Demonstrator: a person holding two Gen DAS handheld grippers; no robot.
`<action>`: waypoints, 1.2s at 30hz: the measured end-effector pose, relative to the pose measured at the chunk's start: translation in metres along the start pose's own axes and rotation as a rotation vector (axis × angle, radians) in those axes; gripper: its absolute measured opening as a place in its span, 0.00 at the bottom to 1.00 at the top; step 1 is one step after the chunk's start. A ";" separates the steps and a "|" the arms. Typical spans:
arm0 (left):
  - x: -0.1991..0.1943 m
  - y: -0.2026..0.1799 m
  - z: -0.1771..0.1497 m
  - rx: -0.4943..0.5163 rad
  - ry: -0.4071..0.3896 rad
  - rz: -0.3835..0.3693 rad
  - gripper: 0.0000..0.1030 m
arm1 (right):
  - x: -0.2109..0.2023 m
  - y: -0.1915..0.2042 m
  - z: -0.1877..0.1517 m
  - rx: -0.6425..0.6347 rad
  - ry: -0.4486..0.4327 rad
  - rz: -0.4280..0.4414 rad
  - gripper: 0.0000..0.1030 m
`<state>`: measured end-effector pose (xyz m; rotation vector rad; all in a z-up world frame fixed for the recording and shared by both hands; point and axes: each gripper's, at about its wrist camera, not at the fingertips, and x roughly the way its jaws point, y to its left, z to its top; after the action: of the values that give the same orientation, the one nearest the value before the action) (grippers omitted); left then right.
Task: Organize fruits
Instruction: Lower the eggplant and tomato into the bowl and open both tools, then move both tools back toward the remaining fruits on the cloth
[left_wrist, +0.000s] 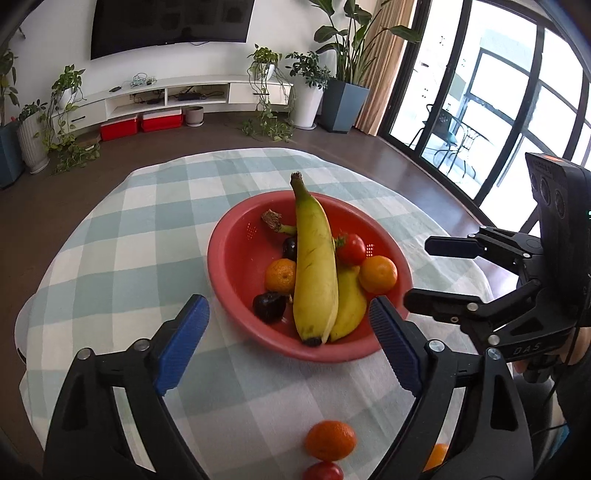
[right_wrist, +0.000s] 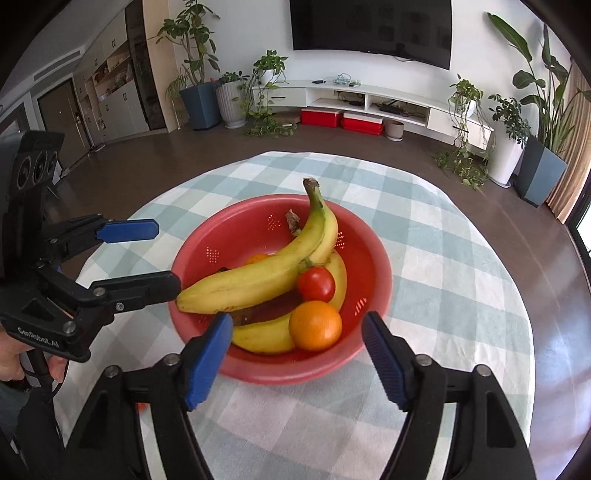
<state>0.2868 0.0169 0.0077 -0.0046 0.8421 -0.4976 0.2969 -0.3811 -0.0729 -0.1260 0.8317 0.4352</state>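
- The red bowl (left_wrist: 236, 273) stands mid-desk on the checked cloth (left_wrist: 122, 236), holding two bananas, oranges, a tomato and dark fruits.
- The top banana (left_wrist: 314, 273) lies across the lower banana (left_wrist: 349, 299), hiding most of it; the lower one's stem (left_wrist: 273, 219) shows on the far side.
- Left gripper (left_wrist: 288, 339): fingers spread wide, empty, near edge of the bowl between them.
- Right gripper (right_wrist: 297, 354): fingers likewise apart, holding nothing, hanging over the bowl's near rim.
- Only the left wrist view shows the loose orange (left_wrist: 330, 441) on the cloth, a tomato (left_wrist: 323, 472) cut off by the bottom edge, and another orange (left_wrist: 436, 456) half hidden behind the finger.
- It also shows two dark fruits (left_wrist: 269, 305); the right wrist view hides them under the bananas.
- The bowl's tomato (right_wrist: 316, 283) touches the near orange (right_wrist: 315, 325) in the right wrist view.
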 end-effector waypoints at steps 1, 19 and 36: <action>-0.007 0.000 -0.006 -0.009 -0.005 0.002 0.86 | -0.008 0.000 -0.007 0.010 -0.008 0.006 0.77; -0.076 -0.046 -0.175 -0.162 -0.005 -0.048 0.99 | -0.068 0.015 -0.145 0.240 -0.070 0.106 0.83; -0.077 -0.097 -0.193 0.002 0.055 -0.071 1.00 | -0.068 0.034 -0.160 0.245 -0.045 0.097 0.62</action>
<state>0.0652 0.0003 -0.0482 -0.0188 0.8981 -0.5672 0.1324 -0.4169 -0.1285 0.1510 0.8421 0.4227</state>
